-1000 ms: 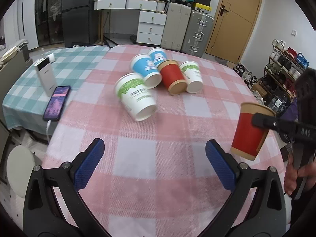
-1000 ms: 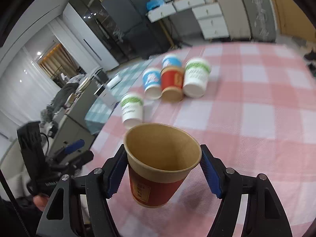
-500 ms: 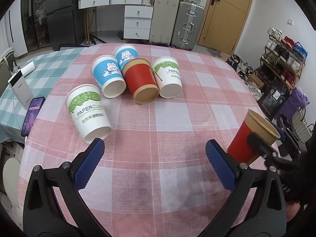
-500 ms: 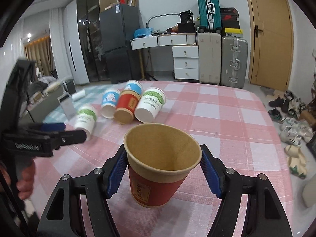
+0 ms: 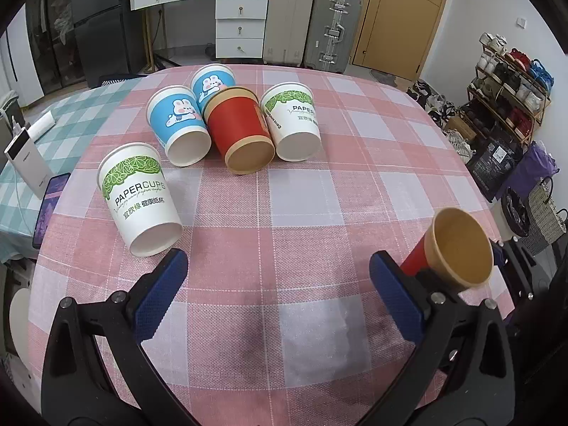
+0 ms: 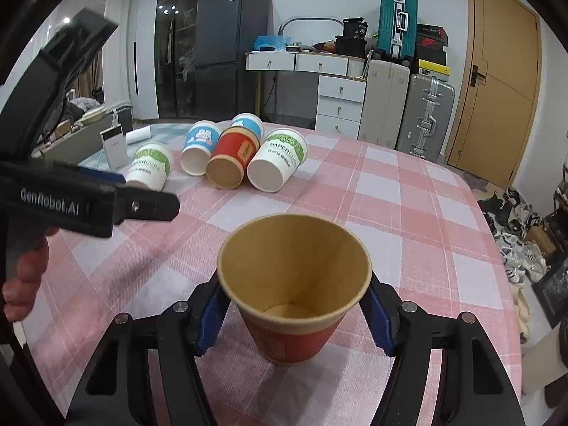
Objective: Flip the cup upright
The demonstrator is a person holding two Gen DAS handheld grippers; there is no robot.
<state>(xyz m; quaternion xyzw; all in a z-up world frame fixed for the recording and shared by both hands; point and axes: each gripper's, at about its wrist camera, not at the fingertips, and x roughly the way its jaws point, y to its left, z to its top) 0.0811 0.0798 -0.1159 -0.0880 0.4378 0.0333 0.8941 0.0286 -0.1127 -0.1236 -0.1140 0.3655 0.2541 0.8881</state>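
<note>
My right gripper (image 6: 293, 317) is shut on a red paper cup (image 6: 294, 291), mouth up, its base just over the pink checked tablecloth (image 6: 408, 213); I cannot tell if it touches. The left wrist view shows this cup (image 5: 458, 248) by the table's right edge. My left gripper (image 5: 277, 289) is open and holds nothing, near the front edge. Several cups lie on their sides further back: a white-green cup (image 5: 142, 195) closest to the left finger, two blue rabbit cups (image 5: 177, 124), a red cup (image 5: 241, 135) and a second white-green cup (image 5: 294, 120).
A phone (image 5: 49, 202) and a white power bank (image 5: 26, 163) lie on the teal checked table at the left. A shoe rack (image 5: 507, 85) stands off the table's right side. Suitcases (image 5: 333, 28) and white drawers (image 5: 241, 25) are behind.
My right gripper has swung round and lowered the red cup toward the cloth, still shut on it. My left gripper has shifted forward and turned, bringing the lying cups nearer to centre.
</note>
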